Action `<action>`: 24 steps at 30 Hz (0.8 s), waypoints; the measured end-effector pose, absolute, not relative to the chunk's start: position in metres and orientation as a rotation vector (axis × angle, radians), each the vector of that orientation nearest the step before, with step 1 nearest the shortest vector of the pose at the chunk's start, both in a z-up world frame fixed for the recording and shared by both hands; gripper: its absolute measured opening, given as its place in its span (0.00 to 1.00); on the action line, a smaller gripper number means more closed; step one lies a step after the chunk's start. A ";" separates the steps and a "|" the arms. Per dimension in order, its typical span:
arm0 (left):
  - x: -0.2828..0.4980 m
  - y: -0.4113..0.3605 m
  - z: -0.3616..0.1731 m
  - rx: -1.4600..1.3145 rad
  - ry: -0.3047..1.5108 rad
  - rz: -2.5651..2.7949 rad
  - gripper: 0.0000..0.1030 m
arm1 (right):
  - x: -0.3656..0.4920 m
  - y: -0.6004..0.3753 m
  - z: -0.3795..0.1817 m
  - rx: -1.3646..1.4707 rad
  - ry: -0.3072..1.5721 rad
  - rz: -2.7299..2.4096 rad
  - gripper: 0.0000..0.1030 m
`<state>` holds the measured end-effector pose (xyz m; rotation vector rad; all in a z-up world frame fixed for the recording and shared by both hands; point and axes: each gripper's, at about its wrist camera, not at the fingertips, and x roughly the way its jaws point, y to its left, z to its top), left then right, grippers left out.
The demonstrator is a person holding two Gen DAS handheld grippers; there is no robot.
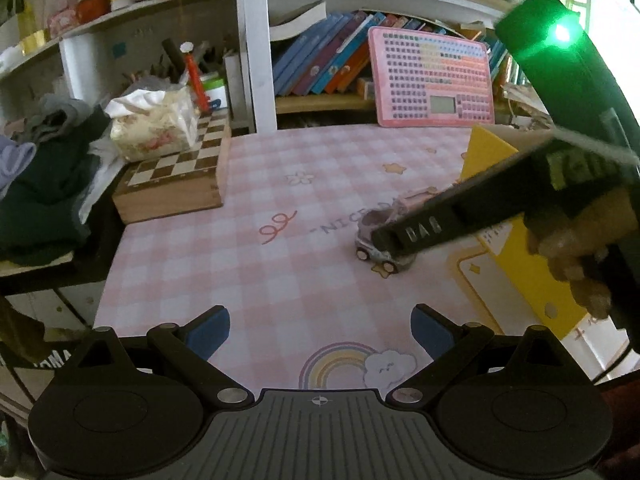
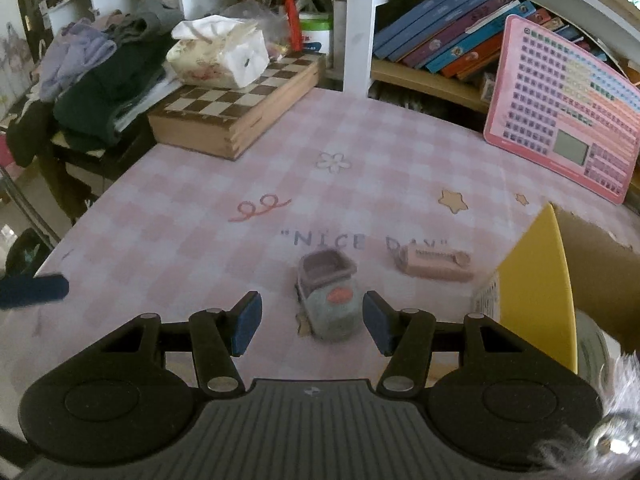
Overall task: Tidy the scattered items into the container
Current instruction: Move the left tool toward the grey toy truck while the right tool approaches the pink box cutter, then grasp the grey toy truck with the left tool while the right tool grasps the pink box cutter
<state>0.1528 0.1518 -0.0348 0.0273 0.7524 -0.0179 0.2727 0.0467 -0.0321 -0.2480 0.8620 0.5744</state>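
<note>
A small grey-and-mauve toy truck [image 2: 328,300] stands on the pink checked mat, between the blue pads of my right gripper [image 2: 312,320], which is open and not touching it. A pink toy part [image 2: 434,266] lies on the mat just right of the truck. A yellow box [image 2: 536,280] with a cardboard flap stands at the right. In the left wrist view the truck [image 1: 380,250] is partly hidden by my right gripper's arm. My left gripper [image 1: 320,332] is open and empty over the mat's near edge.
A wooden chessboard box [image 2: 236,112] with a tissue box [image 2: 220,56] on it sits at the back left beside piled clothes [image 2: 96,84]. A pink keyboard toy [image 2: 560,108] leans on the bookshelf at the back right. A fluffy thing [image 2: 608,420] shows at the lower right.
</note>
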 end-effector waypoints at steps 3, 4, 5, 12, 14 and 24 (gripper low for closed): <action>0.162 0.149 -0.039 0.024 0.745 -0.039 0.96 | 0.286 0.045 -0.028 -0.228 0.851 0.566 0.53; 0.165 0.147 -0.041 0.023 0.741 -0.048 0.96 | 0.291 0.044 -0.027 -0.218 0.848 0.559 0.53; 0.170 0.145 -0.042 0.022 0.737 -0.059 0.96 | 0.295 0.043 -0.025 -0.209 0.845 0.551 0.53; 0.202 0.130 -0.054 0.043 0.724 -0.102 0.96 | 0.318 0.027 -0.028 -0.136 0.856 0.475 0.53; 0.209 0.126 -0.056 0.051 0.725 -0.110 0.96 | 0.323 0.021 -0.033 -0.131 0.874 0.439 0.53; 0.231 0.115 -0.063 0.074 0.728 -0.121 0.96 | 0.331 -0.004 -0.039 -0.155 0.910 0.384 0.47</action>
